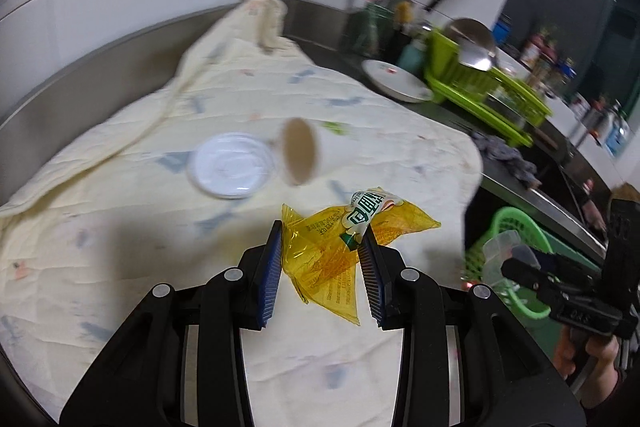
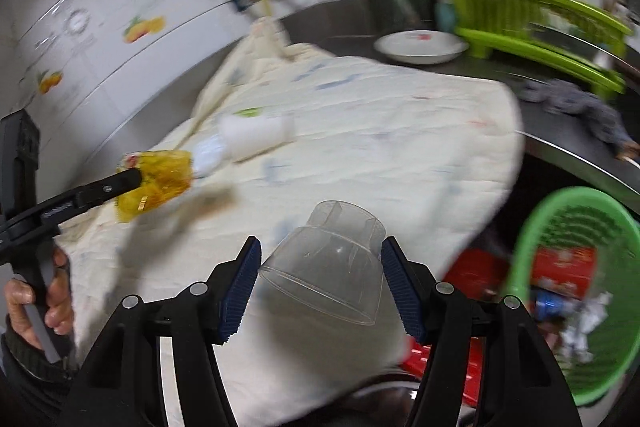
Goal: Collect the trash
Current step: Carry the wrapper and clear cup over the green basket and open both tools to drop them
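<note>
**A:** What is on the far left?

**B:** A cream cloth [image 1: 120, 227] spread over the metal counter [image 1: 80, 83]. On it lie a white lid [image 1: 232, 165] and, just to its right, a paper cup [image 1: 300, 151] on its side, brown inside. Both are blurred.

**A:** And the left claw?

**B:** The left gripper [image 1: 322, 239] is closed on a yellow wrapper [image 1: 332, 247]; its blue pads press the crumpled film from both sides, above the cloth. In the right wrist view the same wrapper [image 2: 160, 183] hangs from that gripper [image 2: 136, 179] at the left edge, with a hand [image 2: 36, 303] on its handle.

**A:** The right one?

**B:** The right gripper [image 2: 320, 255] grips a clear plastic cup [image 2: 328, 259], wide rim toward the camera, held between the pads over the cloth's edge.

**A:** Further right?

**B:** A white bowl [image 2: 420, 47] and a lime dish rack [image 2: 540, 23] at the back, a grey rag [image 2: 580, 107], and a green basket [image 2: 568, 287] down at the right holding crumpled paper and a red carton.
</note>
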A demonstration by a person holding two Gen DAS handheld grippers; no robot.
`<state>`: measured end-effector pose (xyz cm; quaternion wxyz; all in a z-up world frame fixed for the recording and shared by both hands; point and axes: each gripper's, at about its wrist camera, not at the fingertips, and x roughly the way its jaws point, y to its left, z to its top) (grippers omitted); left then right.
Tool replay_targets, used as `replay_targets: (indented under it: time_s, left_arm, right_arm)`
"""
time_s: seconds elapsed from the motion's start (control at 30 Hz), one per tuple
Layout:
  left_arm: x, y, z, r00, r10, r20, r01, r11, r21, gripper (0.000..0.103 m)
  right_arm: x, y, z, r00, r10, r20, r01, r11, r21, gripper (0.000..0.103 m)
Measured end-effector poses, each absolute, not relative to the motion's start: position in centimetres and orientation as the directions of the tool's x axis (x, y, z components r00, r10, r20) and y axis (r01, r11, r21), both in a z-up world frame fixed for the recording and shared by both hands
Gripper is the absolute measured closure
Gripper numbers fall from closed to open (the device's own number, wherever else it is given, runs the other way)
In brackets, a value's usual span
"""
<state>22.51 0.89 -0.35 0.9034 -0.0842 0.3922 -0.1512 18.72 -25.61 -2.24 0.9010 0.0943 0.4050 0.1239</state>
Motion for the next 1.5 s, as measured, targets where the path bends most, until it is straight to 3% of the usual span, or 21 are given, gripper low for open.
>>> replay_targets:
  time_s: [0.5, 1.23, 1.37, 1.5]
  left_arm:
    - [21.4, -14.7, -0.3, 0.548, -0.461, -0.698, 0.411, 0.875, -0.255, 0.067]
    - [20.1, -32.8, -3.4, 0.395, -0.485, -0.780, 0.601, 0.779, -0.180, 0.066]
    - [19.6, -34.8, -4.0, 0.370, -0.496, -0.786, 0.616, 0.764, -0.191, 0.061]
    - [19.2, -35.9, -4.8, 0.337, -0.516, -0.788, 0.619, 0.752, -0.227, 0.043]
  right_arm:
    - [12.9, -45.1, -5.2, 0.641, 0.019, -0.768, 0.172, 0.971, 0.168, 0.042]
    - [9.5, -53.2, -6.2, 0.653, -0.007, -0.758, 0.281, 0.931, 0.233, 0.037]
    - [8.7, -53.5, -5.7, 0.664, -0.006, -0.748, 0.278, 0.930, 0.239, 0.036]
    - [8.2, -53.5, -5.5, 0.670, -0.001, -0.743, 0.275, 0.929, 0.246, 0.035]
